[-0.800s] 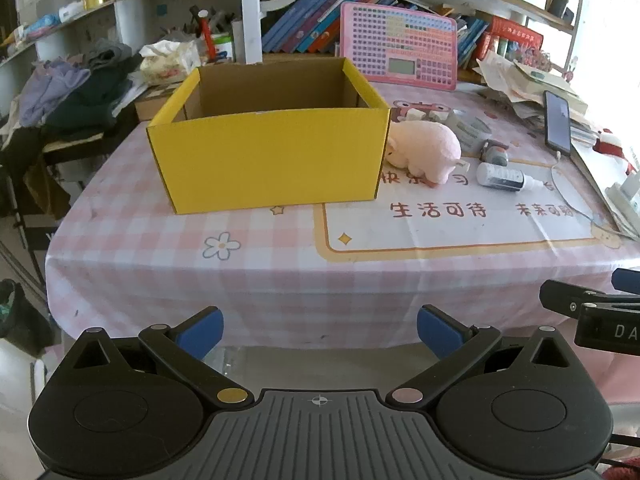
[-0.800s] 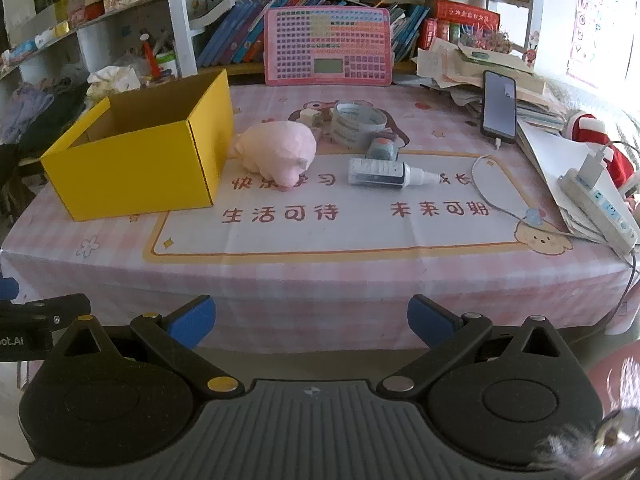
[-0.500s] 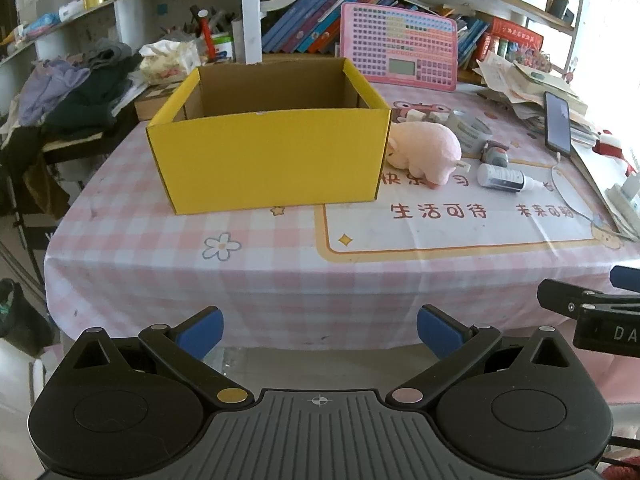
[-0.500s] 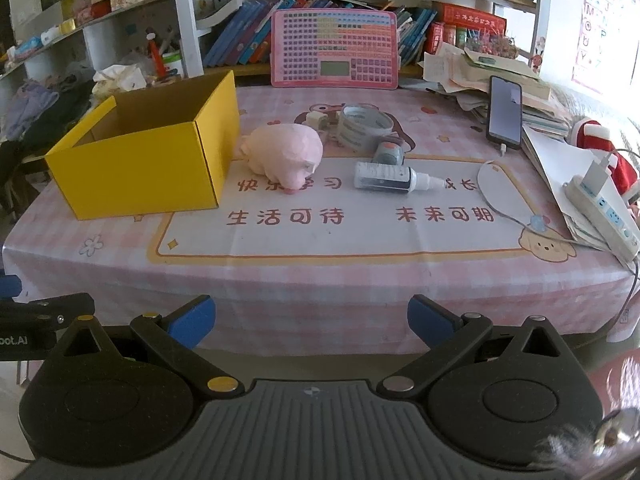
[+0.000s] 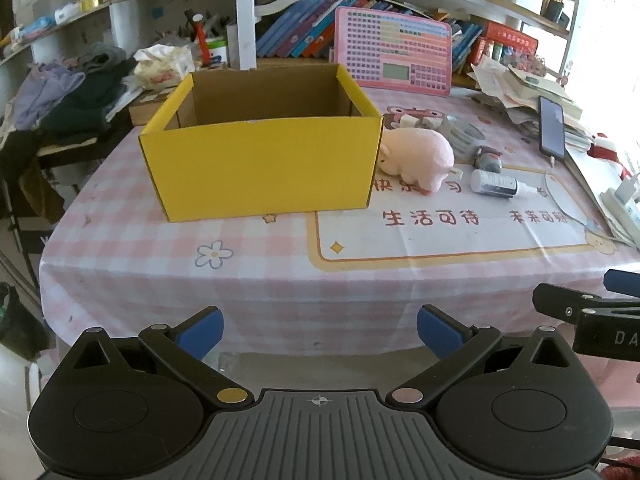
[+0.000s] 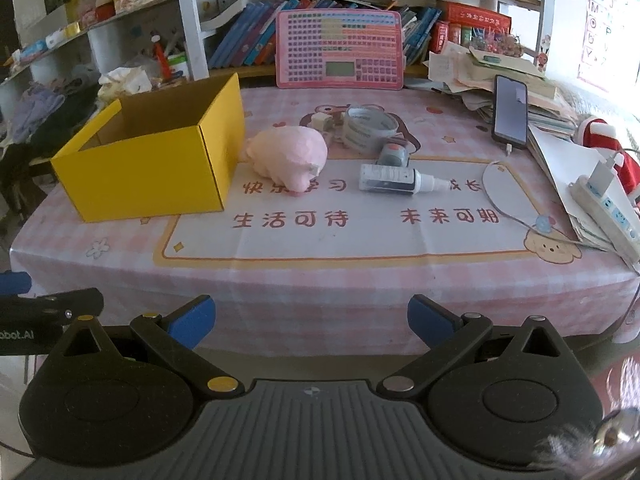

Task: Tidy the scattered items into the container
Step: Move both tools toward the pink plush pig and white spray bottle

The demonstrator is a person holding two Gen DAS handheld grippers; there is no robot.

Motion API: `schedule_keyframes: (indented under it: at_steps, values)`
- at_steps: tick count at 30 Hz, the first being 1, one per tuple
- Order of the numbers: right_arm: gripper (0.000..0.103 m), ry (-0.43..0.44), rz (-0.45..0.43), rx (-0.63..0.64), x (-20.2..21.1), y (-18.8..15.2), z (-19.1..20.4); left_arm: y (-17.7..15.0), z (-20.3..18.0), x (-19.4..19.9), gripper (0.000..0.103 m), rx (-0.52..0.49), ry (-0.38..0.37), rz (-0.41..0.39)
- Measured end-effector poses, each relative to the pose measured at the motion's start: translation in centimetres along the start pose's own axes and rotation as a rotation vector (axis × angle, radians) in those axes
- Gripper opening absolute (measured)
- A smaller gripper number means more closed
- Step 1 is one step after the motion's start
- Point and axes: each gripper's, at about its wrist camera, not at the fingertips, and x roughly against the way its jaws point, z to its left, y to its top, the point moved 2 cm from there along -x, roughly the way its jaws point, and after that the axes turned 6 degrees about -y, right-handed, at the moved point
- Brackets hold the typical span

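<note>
An open yellow cardboard box (image 5: pixel 260 168) (image 6: pixel 152 172) stands on the pink checked table, and I see nothing inside it. Right beside it lies a pink plush pig (image 5: pixel 418 156) (image 6: pixel 290 156). Further right lie a white spray bottle (image 5: pixel 498 184) (image 6: pixel 394 178), a small grey stamp (image 6: pixel 394 154), a roll of tape (image 6: pixel 370 128) and a small cube (image 6: pixel 322 120). My left gripper (image 5: pixel 320 330) is open before the table's near edge, facing the box. My right gripper (image 6: pixel 310 316) is open too, short of the near edge, with nothing between its fingers.
A pink toy keyboard (image 6: pixel 340 54) leans against the bookshelf at the back. A phone (image 6: pixel 510 114), stacked papers (image 6: pixel 500 76) and a power strip (image 6: pixel 606 208) with a cable crowd the table's right side. Clothes (image 5: pixel 68 96) pile up at the left.
The right wrist view has crept a little closer to the table. The left view is nearly unchanged. Both grippers stay open.
</note>
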Motion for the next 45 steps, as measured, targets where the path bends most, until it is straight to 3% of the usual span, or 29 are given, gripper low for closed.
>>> schedule_keyframes:
  at_steps: [11, 16, 28, 34, 45]
  values:
    - [0.103, -0.003, -0.013, 0.026, 0.1, 0.1, 1.1, 0.0, -0.2, 0.3, 0.103, -0.055, 0.017, -0.002]
    - [0.103, -0.002, -0.038, 0.073, 0.4, -0.1, 2.1, 0.3, 0.1, 0.6, 0.103, -0.039, -0.015, -0.03]
    - [0.103, -0.007, -0.056, 0.006, 0.3, 0.5, 1.2, 0.9, 0.9, 0.2, 0.103, -0.014, -0.063, -0.034]
    - [0.103, -0.051, -0.049, 0.002, 0.1, 0.9, 1.4, 0.9, 0.9, -0.1, 0.103, -0.045, -0.006, -0.023]
    - [0.103, -0.123, -0.096, 0.002, 1.7, 1.8, 1.5, 0.8, 0.9, 0.8, 0.103, -0.092, 0.007, -0.042]
